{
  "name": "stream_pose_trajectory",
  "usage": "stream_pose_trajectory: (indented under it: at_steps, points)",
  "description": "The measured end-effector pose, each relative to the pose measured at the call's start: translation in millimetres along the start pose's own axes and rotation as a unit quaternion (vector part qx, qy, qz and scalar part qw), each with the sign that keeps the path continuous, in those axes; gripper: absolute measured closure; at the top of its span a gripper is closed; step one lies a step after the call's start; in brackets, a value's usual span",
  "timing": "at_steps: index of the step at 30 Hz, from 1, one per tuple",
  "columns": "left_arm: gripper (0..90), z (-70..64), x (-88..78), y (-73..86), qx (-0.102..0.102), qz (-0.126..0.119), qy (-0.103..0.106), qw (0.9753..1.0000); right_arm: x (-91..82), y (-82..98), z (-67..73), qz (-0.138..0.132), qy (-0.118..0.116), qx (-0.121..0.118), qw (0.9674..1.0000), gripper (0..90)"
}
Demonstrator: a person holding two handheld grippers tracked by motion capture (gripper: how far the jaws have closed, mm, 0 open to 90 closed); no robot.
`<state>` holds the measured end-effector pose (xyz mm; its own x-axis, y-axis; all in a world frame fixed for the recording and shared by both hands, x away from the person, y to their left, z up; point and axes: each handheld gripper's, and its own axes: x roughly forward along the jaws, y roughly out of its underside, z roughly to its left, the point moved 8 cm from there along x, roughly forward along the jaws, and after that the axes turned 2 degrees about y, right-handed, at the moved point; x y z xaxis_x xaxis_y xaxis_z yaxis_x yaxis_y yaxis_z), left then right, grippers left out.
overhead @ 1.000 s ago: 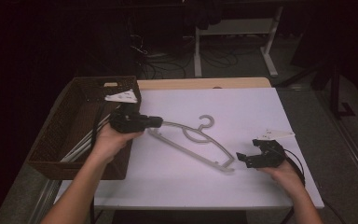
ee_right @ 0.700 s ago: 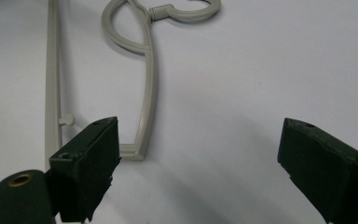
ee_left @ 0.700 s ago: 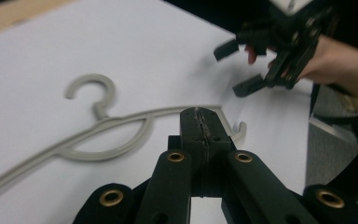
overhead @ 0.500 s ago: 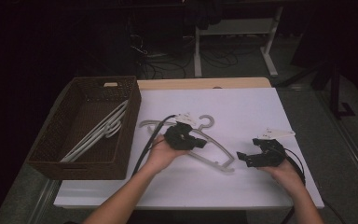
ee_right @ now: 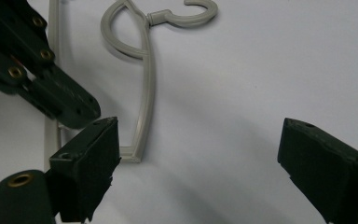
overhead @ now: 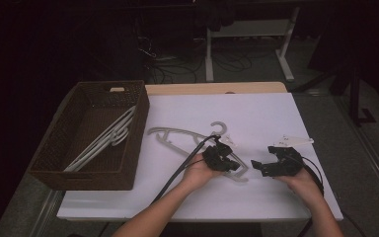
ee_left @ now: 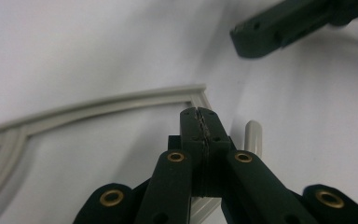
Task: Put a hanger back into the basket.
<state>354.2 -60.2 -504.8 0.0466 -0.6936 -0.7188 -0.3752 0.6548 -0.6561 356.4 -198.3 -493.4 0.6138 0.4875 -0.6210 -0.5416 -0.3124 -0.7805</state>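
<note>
Left gripper [overhead: 225, 160] sits near the middle of the white table [overhead: 256, 113] in the high view, over the near right end of a grey plastic hanger [overhead: 177, 136]; in our hand, its jaws are pressed fully together on nothing. Its own view shows what the high view cannot: the shut jaw tips [ee_left: 200, 122] lie just beside the hanger's corner [ee_left: 193, 93], and we cannot tell whether they touch it. Our right gripper [overhead: 261, 167] rests just to the right, jaws wide apart and empty. Its own view [ee_right: 196, 154] shows the hanger's hook [ee_right: 186, 16] farther off and the bar corner [ee_right: 137, 151] just beside one jaw, with the left gripper's tip [ee_right: 70, 109] close by.

At the far left, a brown wicker basket [overhead: 54, 153] holds more pale hangers [overhead: 101, 143]. We can read no writing or brand on anything.

Compared with a second ago, our left hand has come away from the basket and down to the hanger's right end, while the right hand has stayed where it was.
</note>
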Motion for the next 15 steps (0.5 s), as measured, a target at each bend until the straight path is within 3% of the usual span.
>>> stream_pose_trajectory:
  at_steps: [4, 11, 15]
  points:
    - [90.0, -3.3, 3.3, 6.8, 0.005, 0.022, 0.000, 0.9998, -0.4, -0.2, -1.2, -0.002, 0.001, 0.001, 1.0000, 12.4]
    - [90.0, -10.7, 0.1, 16.0, 0.011, 0.037, 0.009, 0.9992, 0.1, -0.4, -0.6, -0.001, 0.001, 0.000, 1.0000, 12.4]
    - [90.0, -19.9, -15.1, 30.3, 0.013, 0.044, 0.020, 0.9987, 0.0, -0.5, -0.5, -0.001, 0.002, 0.000, 1.0000, 12.4]
